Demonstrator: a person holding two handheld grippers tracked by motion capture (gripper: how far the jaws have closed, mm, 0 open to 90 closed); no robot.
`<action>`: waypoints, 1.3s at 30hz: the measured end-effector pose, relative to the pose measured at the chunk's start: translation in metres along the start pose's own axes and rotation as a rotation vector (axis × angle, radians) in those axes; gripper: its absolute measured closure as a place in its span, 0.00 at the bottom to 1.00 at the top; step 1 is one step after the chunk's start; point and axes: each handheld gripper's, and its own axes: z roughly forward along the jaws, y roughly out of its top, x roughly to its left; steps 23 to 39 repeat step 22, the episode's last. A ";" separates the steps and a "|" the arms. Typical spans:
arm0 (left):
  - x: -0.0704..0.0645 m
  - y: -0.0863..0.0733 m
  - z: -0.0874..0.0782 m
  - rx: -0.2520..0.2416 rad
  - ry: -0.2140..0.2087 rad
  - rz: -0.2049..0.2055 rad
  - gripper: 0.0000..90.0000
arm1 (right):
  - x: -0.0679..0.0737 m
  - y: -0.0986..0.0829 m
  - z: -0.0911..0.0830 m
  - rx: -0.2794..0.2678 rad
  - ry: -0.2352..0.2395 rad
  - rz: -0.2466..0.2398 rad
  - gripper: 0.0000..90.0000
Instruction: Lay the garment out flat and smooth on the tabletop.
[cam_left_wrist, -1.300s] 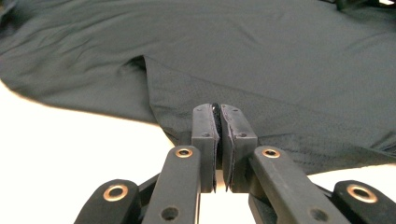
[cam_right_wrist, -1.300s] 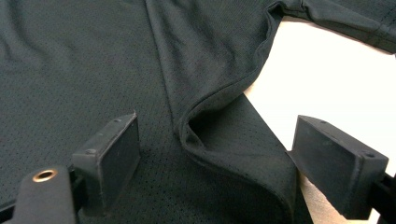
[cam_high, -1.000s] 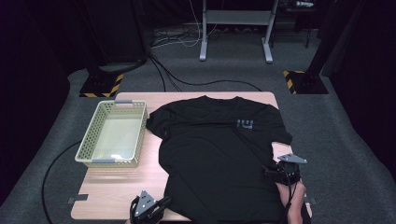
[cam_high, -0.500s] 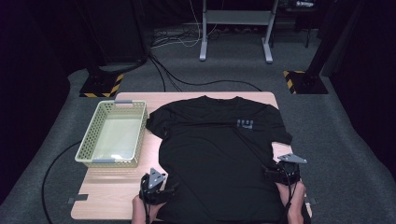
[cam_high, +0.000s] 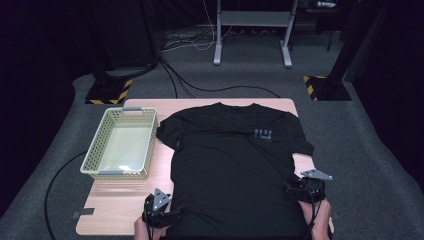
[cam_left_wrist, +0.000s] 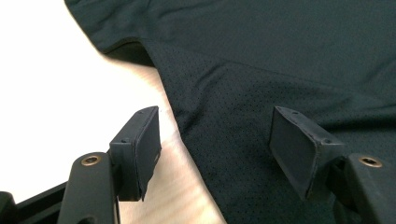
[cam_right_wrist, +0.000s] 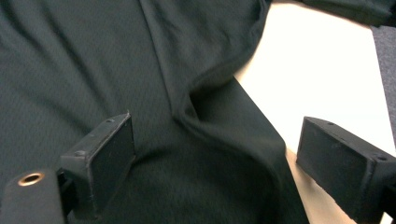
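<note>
A green basket (cam_high: 120, 145) sits at the table's (cam_high: 120, 200) left edge. The left gripper (cam_high: 165, 216), jaws apart, straddles the black T-shirt's (cam_high: 235, 170) left hem near the front edge; the right gripper (cam_high: 296, 190), jaws apart, straddles its right side.

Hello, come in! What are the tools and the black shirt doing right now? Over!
Left tool open, straddling shirt's left edge. Right tool open over its right edge. Shirt flat on table. Basket off to the side, nothing blocking.
</note>
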 end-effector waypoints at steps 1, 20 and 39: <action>0.000 -0.002 -0.002 0.000 -0.001 0.001 0.37 | -0.001 -0.003 -0.003 -0.001 -0.001 0.000 0.11; 0.006 -0.021 -0.029 -0.104 -0.028 -0.099 0.20 | -0.009 -0.016 -0.028 -0.100 0.048 0.053 0.06; 0.009 -0.018 -0.031 -0.115 -0.030 -0.104 0.18 | -0.004 -0.008 -0.024 -0.104 0.063 0.034 0.06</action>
